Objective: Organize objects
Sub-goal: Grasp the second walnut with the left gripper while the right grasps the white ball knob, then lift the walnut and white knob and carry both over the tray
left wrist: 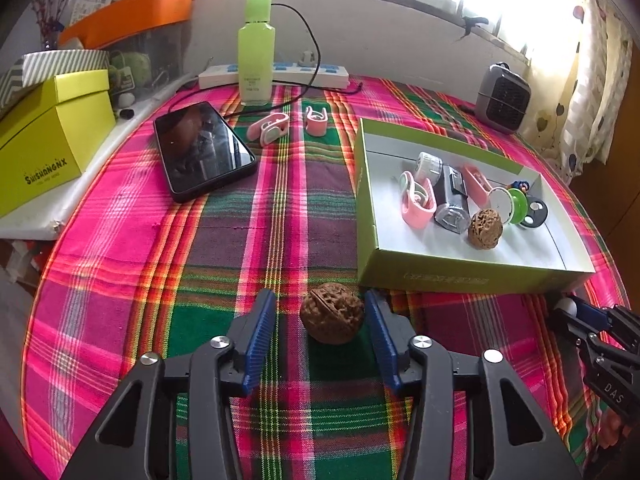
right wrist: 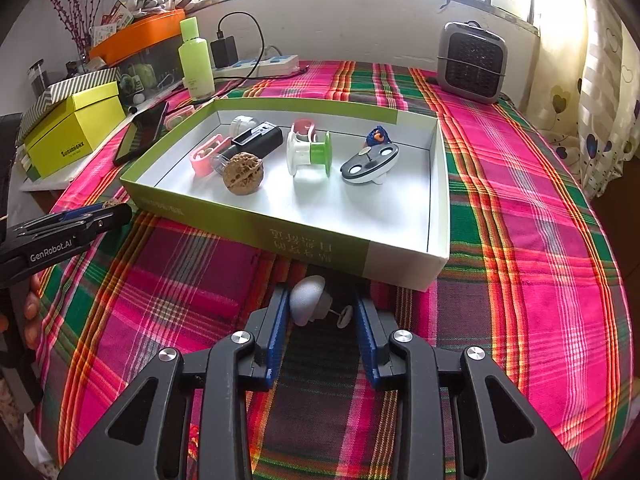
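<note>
A brown walnut (left wrist: 332,314) lies on the plaid cloth between the blue pads of my left gripper (left wrist: 318,298). The right pad is at its side and a gap shows at the left pad, so the gripper is open. My right gripper (right wrist: 320,295) is shut on a small white domed piece with a pin and disc (right wrist: 310,300), just in front of the green box (right wrist: 280,236). That box (left wrist: 460,276) holds a second walnut (right wrist: 243,173), a green-and-white spool (right wrist: 310,152), pink clips and other small items. Each gripper shows at the edge of the other's view: right gripper (left wrist: 568,312), left gripper (right wrist: 116,212).
On the cloth behind lie a black phone (left wrist: 204,152), two pink clips (left wrist: 268,128), a green bottle (left wrist: 256,48) and a power strip (left wrist: 280,74) with cables. A grey heater (left wrist: 502,98) stands at the back right. A yellow-green box (left wrist: 52,136) sits at the left.
</note>
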### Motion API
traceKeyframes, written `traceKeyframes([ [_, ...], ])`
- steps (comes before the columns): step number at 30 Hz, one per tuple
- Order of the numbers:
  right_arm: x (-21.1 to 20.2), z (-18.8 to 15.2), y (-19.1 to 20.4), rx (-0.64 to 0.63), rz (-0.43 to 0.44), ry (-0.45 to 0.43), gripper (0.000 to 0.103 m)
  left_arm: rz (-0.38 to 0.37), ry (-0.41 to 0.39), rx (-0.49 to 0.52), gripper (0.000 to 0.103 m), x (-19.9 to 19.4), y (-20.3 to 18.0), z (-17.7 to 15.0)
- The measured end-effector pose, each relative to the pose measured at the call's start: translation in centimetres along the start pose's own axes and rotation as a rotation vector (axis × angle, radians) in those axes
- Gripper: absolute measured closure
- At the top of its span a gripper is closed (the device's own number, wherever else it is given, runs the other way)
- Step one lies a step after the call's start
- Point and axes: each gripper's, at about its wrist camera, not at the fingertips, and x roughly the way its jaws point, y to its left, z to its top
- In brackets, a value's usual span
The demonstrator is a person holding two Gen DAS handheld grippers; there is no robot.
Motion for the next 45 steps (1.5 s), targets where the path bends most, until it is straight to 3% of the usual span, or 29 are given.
traceKeyframes([
  [5, 0.0, 0.0, 0.1, -0.002, -0.002, 0.0, 0.07, 0.012, -0.004, -0.004, 0.074, 0.0, 0.2, 0.0],
  [19, -0.9, 0.2, 0.6, -0.004, 0.019, -0.031, 0.07, -0.04, -0.016, 0.003, 0.074, -1.7, -1.1, -0.6],
  [29, -2.1, 0.5, 0.9, -0.005, 0.035, -0.068, 0.07, -0.093, -0.057, 0.044, 0.074, -3.5, -3.4, -0.2],
  [45, -4.1, 2.1, 0.5, 0.012, 0.03, -0.154, 0.07, -0.114, -0.135, 0.086, 0.074, -5.4, -6.2, 1.8],
])
